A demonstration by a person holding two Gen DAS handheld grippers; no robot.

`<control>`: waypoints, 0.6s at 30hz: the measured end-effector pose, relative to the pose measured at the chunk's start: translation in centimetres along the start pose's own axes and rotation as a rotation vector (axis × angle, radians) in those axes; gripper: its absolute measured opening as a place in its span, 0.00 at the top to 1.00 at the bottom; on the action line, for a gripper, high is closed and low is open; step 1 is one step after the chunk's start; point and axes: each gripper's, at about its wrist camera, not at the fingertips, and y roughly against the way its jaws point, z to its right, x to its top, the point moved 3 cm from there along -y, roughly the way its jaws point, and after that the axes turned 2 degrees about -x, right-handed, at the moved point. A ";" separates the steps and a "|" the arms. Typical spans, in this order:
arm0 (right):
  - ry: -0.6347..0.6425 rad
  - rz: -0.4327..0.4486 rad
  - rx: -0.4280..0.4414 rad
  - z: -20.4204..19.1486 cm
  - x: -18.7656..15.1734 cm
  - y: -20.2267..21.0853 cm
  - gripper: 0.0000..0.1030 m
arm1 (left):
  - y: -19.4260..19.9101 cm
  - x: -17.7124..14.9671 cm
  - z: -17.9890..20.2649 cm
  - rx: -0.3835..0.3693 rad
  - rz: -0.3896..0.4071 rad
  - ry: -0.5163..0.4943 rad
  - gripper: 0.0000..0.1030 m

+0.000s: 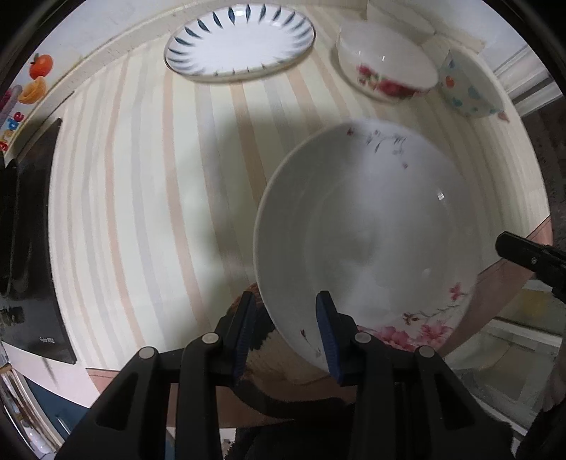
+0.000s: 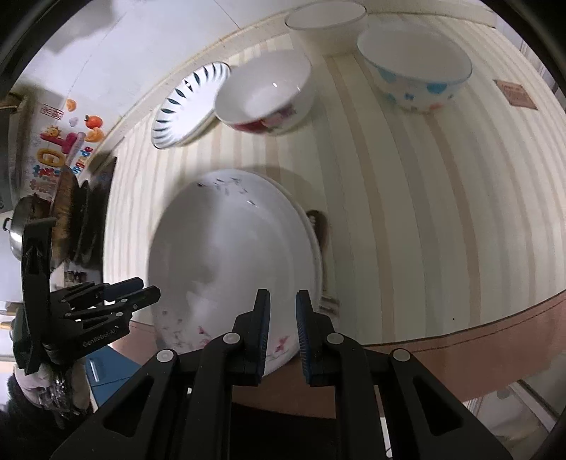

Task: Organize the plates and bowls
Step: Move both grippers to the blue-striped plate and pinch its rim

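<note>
- Left claw (image 1: 286,329) pinches the big plate's (image 1: 368,240) rim at 7 o'clock, one pad above it and one beneath, pointing down.
- Right claw (image 2: 283,329) stands nearly closed astride the same plate's near rim; whether it presses I cannot tell.
- Plate hangs tilted above the striped bench (image 1: 148,198), over its near edge.
- Judgement: keep the plate level and lift slowly, both hands together, so the rim does not slip.
- Count: two plates, the held one and a leaf-patterned plate (image 1: 240,39) at 12; three bowls — rose (image 1: 385,67), dotted (image 1: 467,88), white (image 2: 325,16) — at 1 to 2.
</note>
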 end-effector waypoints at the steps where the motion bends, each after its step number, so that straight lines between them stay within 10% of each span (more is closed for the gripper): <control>1: 0.001 0.004 0.006 -0.5 0.1 0.7 0.83 | 1.0 0.1 0.0 -0.007 0.018 0.005 0.68; 11: 0.086 0.133 0.082 -6.5 7.7 7.1 0.73 | 12.2 5.9 -4.1 -0.036 0.276 0.086 0.64; 13: 0.113 0.155 0.072 -7.8 10.4 7.5 0.57 | 12.9 7.6 -5.8 -0.024 0.296 0.119 0.62; 18: 0.103 0.141 0.070 -10.1 18.2 4.8 0.55 | 10.5 12.7 -11.2 -0.039 0.281 0.222 0.62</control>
